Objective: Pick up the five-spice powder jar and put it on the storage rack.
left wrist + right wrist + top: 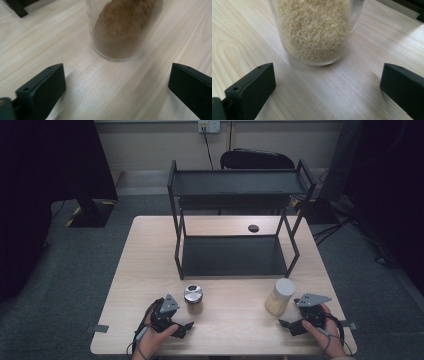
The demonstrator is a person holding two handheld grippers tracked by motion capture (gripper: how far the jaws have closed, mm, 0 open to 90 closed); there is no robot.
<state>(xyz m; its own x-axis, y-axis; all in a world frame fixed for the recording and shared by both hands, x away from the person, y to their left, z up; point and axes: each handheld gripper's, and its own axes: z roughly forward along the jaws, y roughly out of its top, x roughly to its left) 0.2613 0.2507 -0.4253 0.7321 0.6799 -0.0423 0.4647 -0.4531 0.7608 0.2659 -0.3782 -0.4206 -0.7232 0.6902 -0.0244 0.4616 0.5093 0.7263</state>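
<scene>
Left gripper: black body, grey three-cornered plate on top, dark cable trailing from it. Right gripper: same build, same plate, looped cable. Jaws are blocky black plastic, each with a small hole in its top.

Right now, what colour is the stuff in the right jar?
Pale cream grains, clearest in the right gripper view.

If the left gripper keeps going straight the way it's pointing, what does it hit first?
Most likely the jar of brown powder, which stands just ahead of the open left gripper with bare table between them.
</scene>
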